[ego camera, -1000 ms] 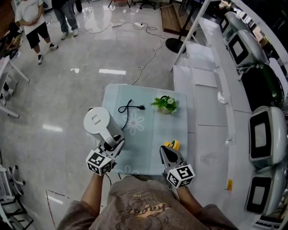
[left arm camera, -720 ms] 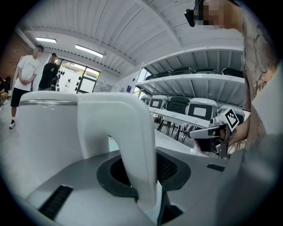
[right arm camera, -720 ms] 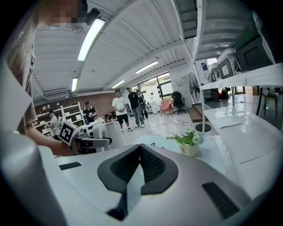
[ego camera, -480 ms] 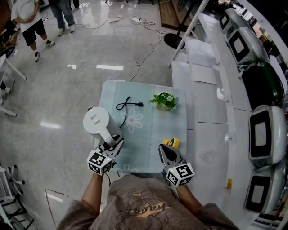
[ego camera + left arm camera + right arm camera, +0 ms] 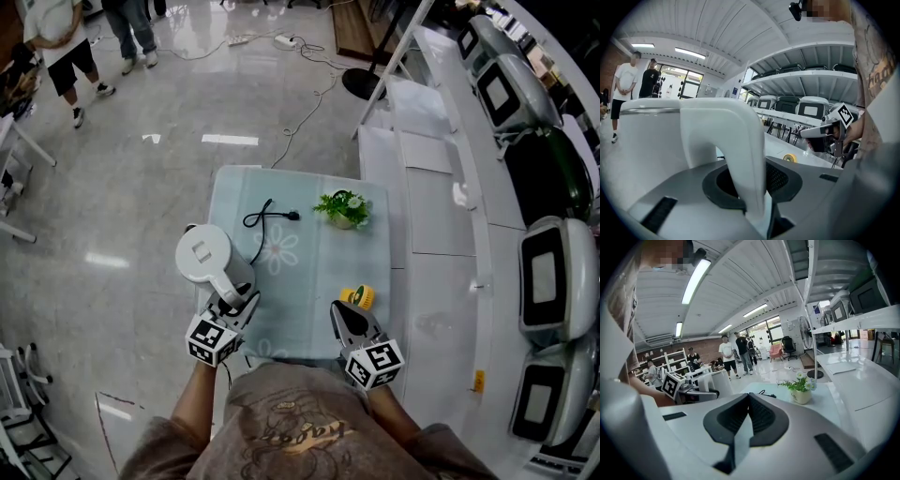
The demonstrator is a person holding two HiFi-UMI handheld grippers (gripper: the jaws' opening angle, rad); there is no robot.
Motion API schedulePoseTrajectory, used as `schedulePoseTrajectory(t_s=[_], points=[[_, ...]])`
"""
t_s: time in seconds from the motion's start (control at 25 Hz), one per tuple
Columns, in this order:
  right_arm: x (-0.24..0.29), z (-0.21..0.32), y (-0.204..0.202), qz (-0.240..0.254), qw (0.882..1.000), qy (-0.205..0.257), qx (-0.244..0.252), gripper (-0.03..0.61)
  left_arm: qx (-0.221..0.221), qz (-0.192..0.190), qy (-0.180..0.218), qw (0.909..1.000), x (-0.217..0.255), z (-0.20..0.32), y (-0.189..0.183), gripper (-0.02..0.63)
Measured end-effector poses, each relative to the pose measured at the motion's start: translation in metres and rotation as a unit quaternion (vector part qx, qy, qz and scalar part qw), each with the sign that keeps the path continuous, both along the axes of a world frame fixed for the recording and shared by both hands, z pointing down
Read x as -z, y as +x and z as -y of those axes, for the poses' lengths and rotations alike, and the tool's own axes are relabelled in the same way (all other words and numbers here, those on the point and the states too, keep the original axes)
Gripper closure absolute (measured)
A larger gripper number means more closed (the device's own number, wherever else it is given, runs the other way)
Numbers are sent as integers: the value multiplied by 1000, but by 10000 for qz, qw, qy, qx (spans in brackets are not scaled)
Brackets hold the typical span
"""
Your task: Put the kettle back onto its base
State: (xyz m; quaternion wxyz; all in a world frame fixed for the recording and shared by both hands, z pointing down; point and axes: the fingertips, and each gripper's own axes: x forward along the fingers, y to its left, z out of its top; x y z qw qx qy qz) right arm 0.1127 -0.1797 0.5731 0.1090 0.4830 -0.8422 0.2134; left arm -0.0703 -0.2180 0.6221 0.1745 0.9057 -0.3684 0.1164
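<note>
A white electric kettle stands at the left edge of the pale green table. My left gripper is shut on its curved handle, which fills the gap between the jaws in the left gripper view. The kettle hides its base. A black power cord with its plug lies on the table just beyond the kettle. My right gripper hovers over the table's near right part, shut, with nothing in it. The right gripper view shows the kettle off to the left.
A small potted plant stands at the table's far right. A yellow round object lies just ahead of the right gripper. A white bench with machines runs along the right. People stand on the floor far left.
The kettle and my left gripper have sunk a little toward the table. The right gripper has stayed still.
</note>
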Motion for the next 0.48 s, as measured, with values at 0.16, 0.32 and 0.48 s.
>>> schedulePoseTrajectory(t_s=[0.16, 0.32, 0.48], points=[[0, -3, -1, 19, 10000, 11, 24, 578, -47, 243, -12, 9997, -12, -14, 3, 500], [0, -7, 2, 12, 10000, 4, 23, 578, -76, 408, 31, 9991, -21, -23, 8, 502], [-1, -13, 3, 4, 10000, -8, 16, 578, -139, 578, 77, 9982, -29, -28, 14, 502]])
